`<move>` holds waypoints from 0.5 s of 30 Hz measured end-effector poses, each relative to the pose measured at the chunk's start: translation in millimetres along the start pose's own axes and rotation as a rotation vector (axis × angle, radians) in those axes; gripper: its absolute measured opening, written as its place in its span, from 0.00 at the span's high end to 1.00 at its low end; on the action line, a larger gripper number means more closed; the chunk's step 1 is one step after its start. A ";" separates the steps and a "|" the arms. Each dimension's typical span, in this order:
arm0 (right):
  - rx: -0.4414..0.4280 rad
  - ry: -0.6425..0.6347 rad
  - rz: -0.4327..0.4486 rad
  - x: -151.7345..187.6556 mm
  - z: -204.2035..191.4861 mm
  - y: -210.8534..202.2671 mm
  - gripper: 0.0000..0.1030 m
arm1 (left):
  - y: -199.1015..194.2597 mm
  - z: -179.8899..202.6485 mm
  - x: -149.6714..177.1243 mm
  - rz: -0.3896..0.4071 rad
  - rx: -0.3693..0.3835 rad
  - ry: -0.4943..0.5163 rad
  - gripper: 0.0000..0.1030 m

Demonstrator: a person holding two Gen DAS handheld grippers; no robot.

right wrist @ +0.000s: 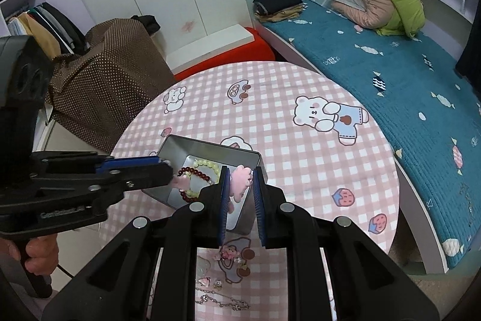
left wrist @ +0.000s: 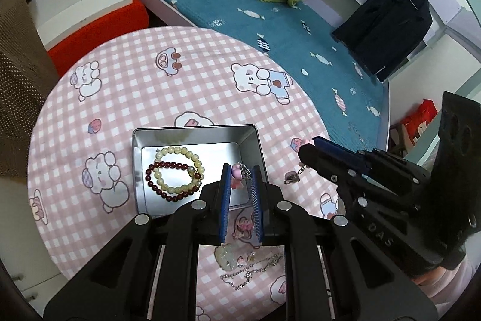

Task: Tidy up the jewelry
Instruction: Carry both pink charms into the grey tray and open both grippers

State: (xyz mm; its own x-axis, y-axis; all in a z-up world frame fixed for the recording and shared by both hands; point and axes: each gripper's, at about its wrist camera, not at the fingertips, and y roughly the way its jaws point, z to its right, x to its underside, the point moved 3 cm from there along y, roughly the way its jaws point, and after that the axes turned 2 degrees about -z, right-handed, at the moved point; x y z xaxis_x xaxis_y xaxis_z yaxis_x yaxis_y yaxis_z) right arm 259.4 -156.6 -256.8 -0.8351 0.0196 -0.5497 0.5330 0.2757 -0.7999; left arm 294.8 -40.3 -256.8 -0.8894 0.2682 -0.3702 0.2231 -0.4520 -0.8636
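**On the counter: jewelry sort, partly done**

Left wrist view.
- Tin box (left wrist: 197,134): silver, open-topped, standing on the pink checked counter (left wrist: 144,74).
- Filed inside it: a pale bead bracelet (left wrist: 177,170) and a dark red bead bracelet (left wrist: 163,181), overlapping on the tin floor. Judged done.
- Left gripper (left wrist: 242,172): pads apart with a narrow gap, poised over the near right corner of the tin. A pink charm (left wrist: 237,172) with a metal clasp shows between the pads; whether it is pinched or merely seen through the gap I cannot tell.
- Right gripper (left wrist: 309,146): enters from the right, fingers drawn together on a small pink keychain (left wrist: 293,175) whose metal clip dangles over the counter just beside the tin.
- Unfiled, near edge of counter: a pale jade-like pendant (left wrist: 227,257), small earrings (left wrist: 246,257) and a silver chain (left wrist: 252,273).

Right wrist view.
- Right gripper (right wrist: 239,185): pads a little apart, a pink plush-like piece (right wrist: 240,179) lying between them above the tin's near wall (right wrist: 240,212); the left pad touches it, the right pad shows a gap.
- Left gripper (right wrist: 168,167): reaches in from the left over the tin rim, fingers close together, something pink at the tip.
- Both bracelets seen again inside the tin.
- Unfiled: small charms (right wrist: 228,256), stud pieces (right wrist: 210,282) and the chain (right wrist: 222,301).

Judgement: about a third along; two pink pieces in transit, pendant, earrings and chain left.
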 end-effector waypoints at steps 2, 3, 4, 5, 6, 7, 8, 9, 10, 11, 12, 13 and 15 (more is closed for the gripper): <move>-0.001 0.003 -0.008 0.0 -0.1 2.5 0.86 | 8.7 -2.1 -0.7 -0.019 -0.003 -0.007 0.87; 0.001 0.005 -0.014 0.0 0.8 4.4 0.86 | 12.8 -3.9 -0.8 -0.027 -0.007 -0.012 0.87; 0.002 0.007 -0.019 -0.1 1.0 6.1 0.86 | 16.1 -5.3 -0.4 -0.035 -0.013 -0.017 0.87; 0.002 0.009 -0.023 -0.4 2.1 7.4 0.86 | 20.1 -6.9 -0.1 -0.046 -0.018 -0.023 0.87; 0.000 0.011 -0.025 -0.7 3.1 8.8 0.86 | 24.4 -8.4 0.5 -0.059 -0.017 -0.029 0.87; -0.002 0.013 -0.027 -0.9 3.5 9.6 0.86 | 27.2 -10.0 1.2 -0.067 -0.016 -0.034 0.87; -0.003 0.014 -0.030 -0.8 3.8 10.8 0.86 | 30.2 -10.8 1.8 -0.075 -0.014 -0.036 0.87; -0.006 0.015 -0.035 -0.1 4.0 12.4 0.86 | 32.2 -11.4 2.2 -0.080 -0.012 -0.036 0.87; -0.008 0.017 -0.039 0.5 3.7 13.8 0.86 | 34.5 -11.7 2.4 -0.086 -0.011 -0.036 0.87; -0.013 0.017 -0.044 1.5 3.2 15.4 0.86 | 37.3 -11.8 2.8 -0.096 -0.013 -0.035 0.86; -0.014 0.016 -0.046 2.2 3.2 16.0 0.86 | 39.5 -11.7 3.1 -0.106 -0.016 -0.034 0.86; -0.016 0.014 -0.048 2.5 2.7 16.7 0.86 | 41.6 -11.6 3.3 -0.115 -0.021 -0.033 0.85; -0.020 0.013 -0.050 2.2 1.9 17.2 0.86 | 43.4 -11.4 4.7 -0.129 -0.028 -0.032 0.81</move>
State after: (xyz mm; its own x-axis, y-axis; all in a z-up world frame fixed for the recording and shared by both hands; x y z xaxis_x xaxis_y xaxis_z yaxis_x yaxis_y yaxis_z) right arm 267.0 -153.6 -272.2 -0.8622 0.0175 -0.5063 0.4882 0.2956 -0.8211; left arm 304.9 -48.9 -299.9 -0.9236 0.2948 -0.2451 0.1173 -0.3914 -0.9127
